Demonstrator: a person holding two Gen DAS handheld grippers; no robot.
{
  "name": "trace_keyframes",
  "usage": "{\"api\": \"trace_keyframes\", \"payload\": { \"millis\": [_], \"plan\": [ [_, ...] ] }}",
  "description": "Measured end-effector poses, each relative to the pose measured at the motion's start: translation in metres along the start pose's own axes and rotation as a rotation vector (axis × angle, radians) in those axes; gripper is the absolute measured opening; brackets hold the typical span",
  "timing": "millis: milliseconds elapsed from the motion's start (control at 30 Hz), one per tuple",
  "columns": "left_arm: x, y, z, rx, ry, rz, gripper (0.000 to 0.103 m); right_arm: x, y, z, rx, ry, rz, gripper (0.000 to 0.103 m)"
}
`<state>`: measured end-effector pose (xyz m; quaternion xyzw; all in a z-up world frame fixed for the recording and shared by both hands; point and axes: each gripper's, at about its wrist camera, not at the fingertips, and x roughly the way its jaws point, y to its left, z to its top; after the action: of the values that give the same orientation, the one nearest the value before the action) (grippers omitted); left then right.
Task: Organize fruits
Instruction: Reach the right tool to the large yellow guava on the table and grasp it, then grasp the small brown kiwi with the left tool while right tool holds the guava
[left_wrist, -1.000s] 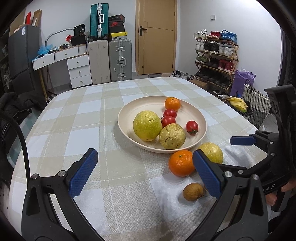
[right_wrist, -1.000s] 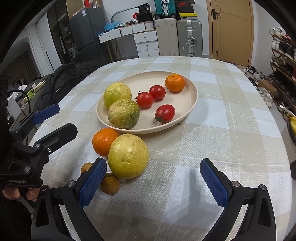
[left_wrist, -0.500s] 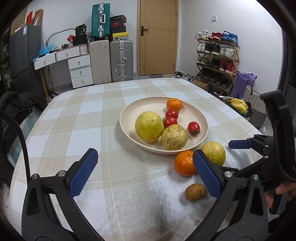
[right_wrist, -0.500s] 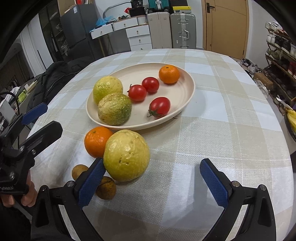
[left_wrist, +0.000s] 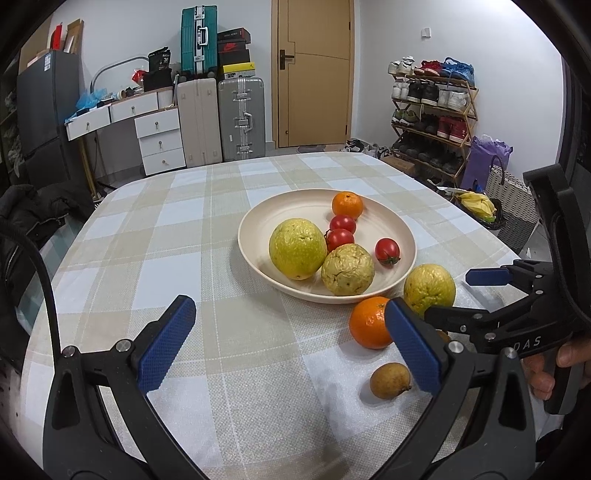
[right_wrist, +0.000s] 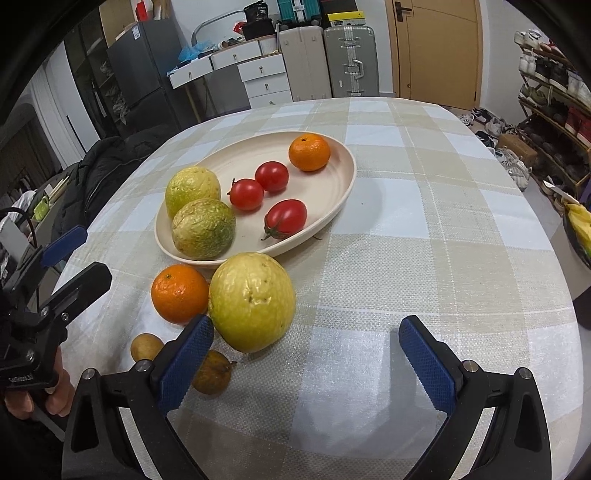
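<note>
Right gripper (right_wrist: 306, 360) spread wide, holding nothing; its left pad just beside the loose yellow-green fruit (right_wrist: 252, 301) at 11 o'clock on the checked tablecloth (right_wrist: 424, 258). Loose orange (right_wrist: 180, 293) touching that fruit; two small brown fruits (right_wrist: 146, 346) nearer. Beyond, the cream plate (right_wrist: 336, 188) carries tomatoes, an orange, two yellow-green fruits. Left gripper (left_wrist: 288, 341) also spread, empty.

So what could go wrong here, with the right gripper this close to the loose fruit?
1. The right gripper is open, and its left finger sits almost against the big yellow fruit. Round fruit on cloth may roll if nudged.
2. That fruit crowds the orange and the plate rim; a push could knock either.
3. Two small brown fruits lie beside that finger, one partly hidden behind it, and could get clipped.
</note>
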<state>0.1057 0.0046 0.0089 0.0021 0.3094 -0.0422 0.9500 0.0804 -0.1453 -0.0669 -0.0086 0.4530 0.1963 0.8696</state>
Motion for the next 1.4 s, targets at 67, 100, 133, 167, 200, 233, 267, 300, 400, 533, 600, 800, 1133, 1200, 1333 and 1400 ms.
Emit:
{"api": "trace_keyframes", "payload": {
  "millis": [67,100,133,167,200,233,267,300,400,533,600,800,1133,1200,1333,1400],
  "plan": [
    [0.0,0.0,0.0,0.0,-0.003,0.0,0.102,0.001,0.003,0.0,-0.015,0.0,-0.001,0.101],
    [0.0,0.0,0.0,0.001,-0.002,-0.001,0.102,0.001,0.004,0.0,-0.024,-0.002,0.001,0.097],
    [0.0,0.0,0.0,0.001,-0.002,0.0,0.102,0.001,0.005,0.0,-0.03,-0.005,0.01,0.094],
    [0.0,0.0,0.0,0.003,-0.001,-0.001,0.102,0.001,0.006,0.0,-0.032,-0.005,0.028,0.089],
    [0.0,0.0,-0.001,0.004,-0.001,-0.001,0.102,0.001,0.007,0.001,-0.034,-0.003,0.044,0.084],
    [0.0,0.0,-0.001,0.004,0.0,0.0,0.102,0.0,0.008,0.001,-0.038,-0.003,0.054,0.081],
    [0.001,0.0,-0.002,0.004,0.0,-0.001,0.102,0.0,0.009,0.001,-0.044,-0.004,0.063,0.077],
    [0.001,0.0,-0.002,0.004,0.001,-0.002,0.102,0.0,0.01,0.001,-0.051,-0.003,0.072,0.071],
    [0.0,0.0,-0.002,0.004,-0.002,-0.002,0.102,-0.001,0.015,0.0,-0.066,-0.003,0.108,0.059],
    [0.001,0.0,-0.002,0.006,0.001,-0.003,0.102,-0.002,0.017,-0.001,-0.069,-0.005,0.137,0.049],
    [0.001,0.0,-0.002,0.008,0.003,-0.004,0.102,-0.004,0.019,-0.003,-0.083,-0.012,0.136,0.049],
    [0.001,-0.003,-0.003,0.021,0.008,-0.009,0.102,-0.009,0.022,-0.005,-0.1,-0.043,0.134,0.048],
    [-0.007,-0.016,-0.011,0.061,0.048,-0.041,0.102,-0.029,0.018,-0.002,-0.106,-0.087,0.129,0.048],
    [-0.008,-0.02,-0.014,0.077,0.069,-0.054,0.102,-0.031,0.018,-0.001,-0.105,-0.091,0.129,0.048],
    [-0.006,-0.029,-0.02,0.113,0.122,-0.091,0.102,-0.034,0.017,0.001,-0.103,-0.099,0.127,0.048],
    [-0.002,-0.034,-0.023,0.134,0.161,-0.102,0.102,-0.035,0.016,0.001,-0.101,-0.1,0.127,0.048]
  ]
}}
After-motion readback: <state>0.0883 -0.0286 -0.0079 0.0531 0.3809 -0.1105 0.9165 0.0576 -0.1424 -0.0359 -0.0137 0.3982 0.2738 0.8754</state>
